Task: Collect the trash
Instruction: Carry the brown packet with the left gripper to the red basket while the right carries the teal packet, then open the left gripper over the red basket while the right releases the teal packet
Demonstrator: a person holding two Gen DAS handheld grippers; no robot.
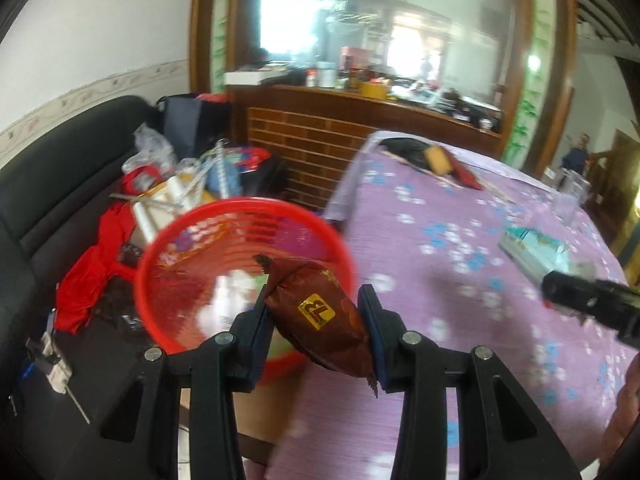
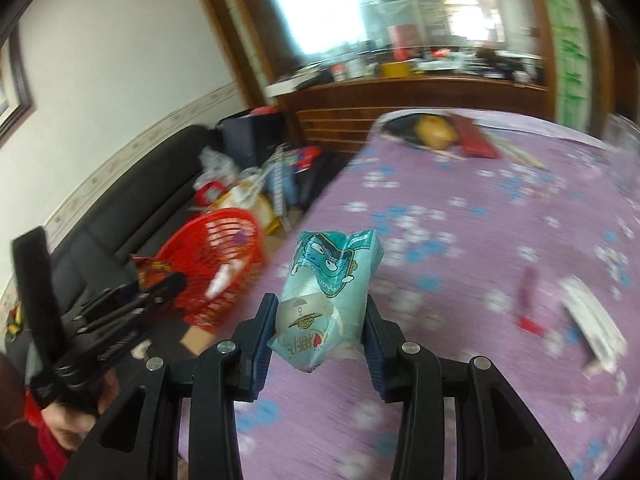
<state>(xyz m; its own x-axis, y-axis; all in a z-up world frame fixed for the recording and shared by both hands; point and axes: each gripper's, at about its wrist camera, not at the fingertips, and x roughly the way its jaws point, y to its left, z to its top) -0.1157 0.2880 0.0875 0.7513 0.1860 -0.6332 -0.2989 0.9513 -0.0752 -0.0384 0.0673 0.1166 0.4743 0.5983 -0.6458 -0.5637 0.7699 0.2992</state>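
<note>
My left gripper [image 1: 316,312] is shut on a brown snack wrapper [image 1: 320,312] with a gold logo, held over the near rim of a red plastic basket [image 1: 240,220] beside the table. My right gripper [image 2: 320,320] is shut on a teal tissue pack [image 2: 328,284] with a cartoon print, held above the purple flowered tablecloth [image 2: 480,240]. In the right wrist view the left gripper [image 2: 160,284] shows at the left with the wrapper [image 2: 154,270], next to the red basket [image 2: 216,256]. White scraps lie inside the basket.
A black sofa [image 1: 60,184] piled with bags and red cloth stands behind the basket. On the tablecloth lie a red stick [image 2: 528,300], a white pack [image 2: 592,320], and dark items [image 2: 440,132] at the far end. A wooden counter [image 1: 340,120] stands behind.
</note>
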